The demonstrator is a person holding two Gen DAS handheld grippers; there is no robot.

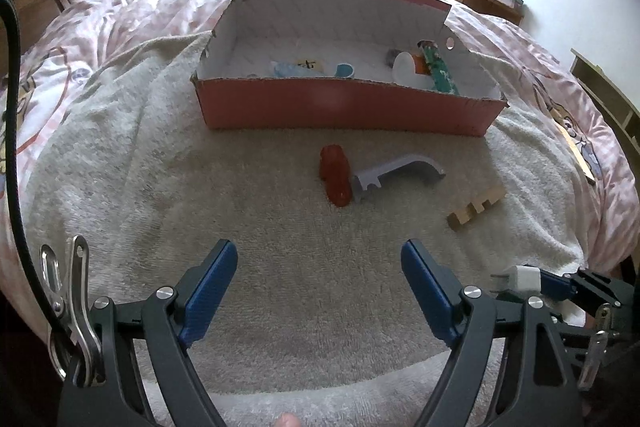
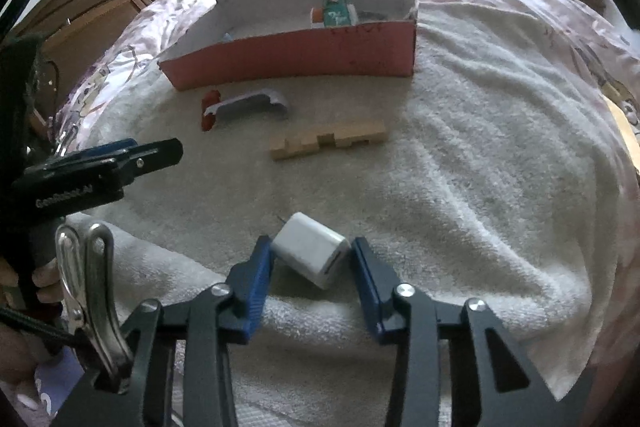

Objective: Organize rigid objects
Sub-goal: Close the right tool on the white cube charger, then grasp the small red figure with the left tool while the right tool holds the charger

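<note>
Right at near edge of towel (image 2: 480,187): charger (image 2: 310,255), lying flat between pads of right gripper (image 2: 312,243). Jaws part-closed, pads touching it on both sides, so gripped by the look of it, not yet lifted. Long axis skewed to the jaws: prongs aimed far-left, socket face near-right, so grip sits on corners rather than flat faces. Could twist on closing harder. Left gripper (image 1: 320,255) wide open, empty, just left of the right one, pointing at mid-towel. Right hand clearly the nearer to charger. Box (image 1: 344,103) straight ahead at far edge of towel, open top, several items inside. Between: block (image 2: 328,143), grey handle (image 2: 248,103), red piece (image 1: 336,175), loose on towel.
</note>
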